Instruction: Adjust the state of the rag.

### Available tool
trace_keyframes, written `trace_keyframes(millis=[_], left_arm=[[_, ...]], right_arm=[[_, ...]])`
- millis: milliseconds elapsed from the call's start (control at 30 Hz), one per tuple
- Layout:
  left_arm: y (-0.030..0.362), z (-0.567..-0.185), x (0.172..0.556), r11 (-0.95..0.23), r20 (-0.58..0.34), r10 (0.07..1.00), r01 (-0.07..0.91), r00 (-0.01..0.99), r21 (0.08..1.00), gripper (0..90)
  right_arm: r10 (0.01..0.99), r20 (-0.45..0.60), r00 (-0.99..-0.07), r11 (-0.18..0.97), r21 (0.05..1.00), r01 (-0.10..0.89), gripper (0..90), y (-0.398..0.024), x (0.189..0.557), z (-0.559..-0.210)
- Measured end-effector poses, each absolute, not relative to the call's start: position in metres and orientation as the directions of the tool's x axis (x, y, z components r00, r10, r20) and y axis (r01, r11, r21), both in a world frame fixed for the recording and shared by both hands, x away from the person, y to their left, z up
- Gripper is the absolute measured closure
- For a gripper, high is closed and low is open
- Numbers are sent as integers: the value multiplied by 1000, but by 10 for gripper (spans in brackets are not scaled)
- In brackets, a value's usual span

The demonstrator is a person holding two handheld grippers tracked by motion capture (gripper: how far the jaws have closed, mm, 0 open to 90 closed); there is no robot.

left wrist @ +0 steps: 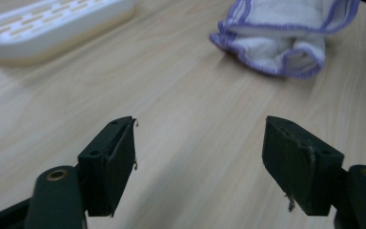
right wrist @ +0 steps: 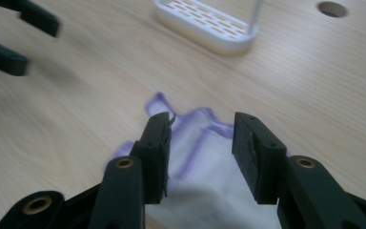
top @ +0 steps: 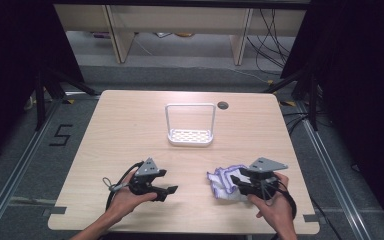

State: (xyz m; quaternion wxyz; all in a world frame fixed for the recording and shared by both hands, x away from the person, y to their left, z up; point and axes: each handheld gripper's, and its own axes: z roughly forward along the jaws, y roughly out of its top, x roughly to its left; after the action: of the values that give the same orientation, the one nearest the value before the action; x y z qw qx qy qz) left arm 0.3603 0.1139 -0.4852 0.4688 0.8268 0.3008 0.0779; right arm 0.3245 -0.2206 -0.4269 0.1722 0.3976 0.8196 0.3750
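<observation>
The cloth, white with a purple hem, lies crumpled on the table near its front edge, right of the middle. In the left gripper view it sits bunched in loose folds, apart from that gripper's jaws.

The right gripper sits just over the cloth's right side, its black jaws pointing left across the table. The right hand grips it from behind, forearm coming in from the bottom edge, fingers wrapped round the body under the grey plate. In the right gripper view the jaws stand parted, with the cloth lying below and between them; the pads do not press on it, so it lies loose, not pinched.

The left gripper is well left of the cloth, low over bare wood, jaws aimed right towards it. The left hand cups it from below, wrist bent, forearm slanting in from the lower left, the cable looping behind. In its own view the jaws are spread wide with nothing between them but table.

Farther back, at the middle of the table, stands a white rack with a slotted base and a tall hoop handle. A round hole sits just right of it.
</observation>
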Motion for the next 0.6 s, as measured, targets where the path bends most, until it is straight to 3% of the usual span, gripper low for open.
trace_keyframes(millis=[233,400,600], left_arm=[[83,-488,376,-393,-153,554,420,818,818,348],[68,-499,388,-378,-220,547,473,808,796,370],[50,-505,391,-397,-199,537,453,820,798,392]], right_arm=[[749,-7,-662,489,680,546,581,-187,341,-443],[742,-47,-669,535,645,547,590,-179,347,-454],[746,-38,-665,548,602,580,599,-177,347,-463]])
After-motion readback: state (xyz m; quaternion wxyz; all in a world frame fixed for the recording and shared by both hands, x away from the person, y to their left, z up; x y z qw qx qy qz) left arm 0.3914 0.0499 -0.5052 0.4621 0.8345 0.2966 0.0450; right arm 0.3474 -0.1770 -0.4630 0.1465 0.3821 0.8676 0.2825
